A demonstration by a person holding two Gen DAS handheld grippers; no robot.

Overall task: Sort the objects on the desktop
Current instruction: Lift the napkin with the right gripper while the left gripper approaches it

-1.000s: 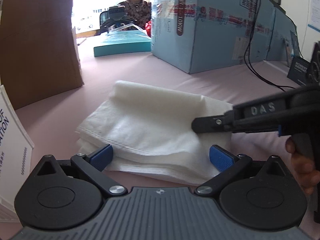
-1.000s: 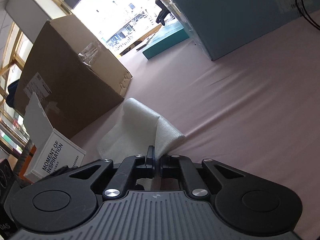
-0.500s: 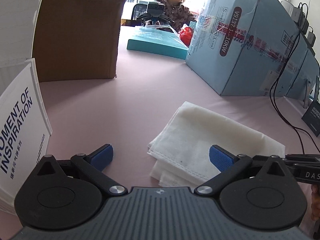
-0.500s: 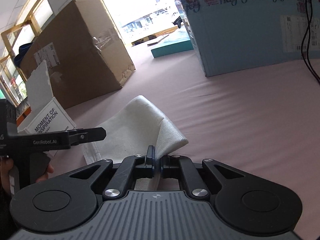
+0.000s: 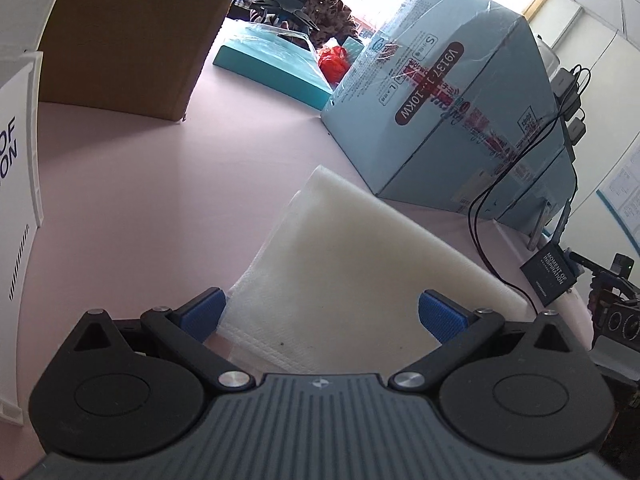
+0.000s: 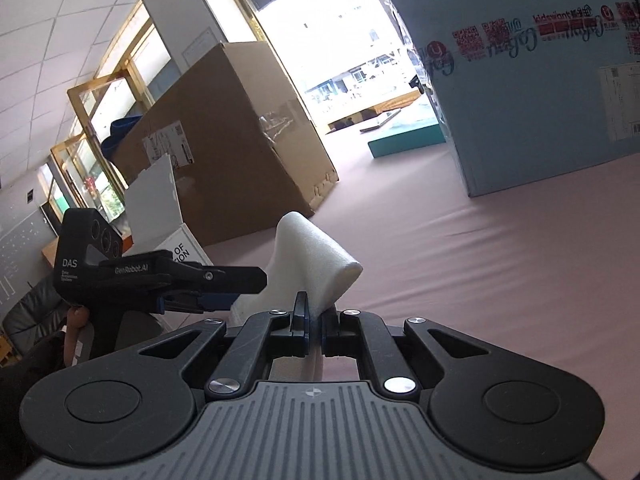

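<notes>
Now the right claw [image 6: 314, 326] pinches the white cloth [image 5: 360, 264] edge; the left claw [image 5: 322, 314] gapes wide over it.

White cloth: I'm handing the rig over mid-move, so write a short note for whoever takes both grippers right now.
Right gripper: shut on the white cloth, pinching one end and holding it up off the pink table.
Left gripper: open, blue pads either side of the cloth's near hemmed edge, gripping nothing.
Nearby: white box at left, black box at right, brown carton and blue carton behind.
Done: cloth picked up.
Left: place it; where it goes is not shown.
</notes>
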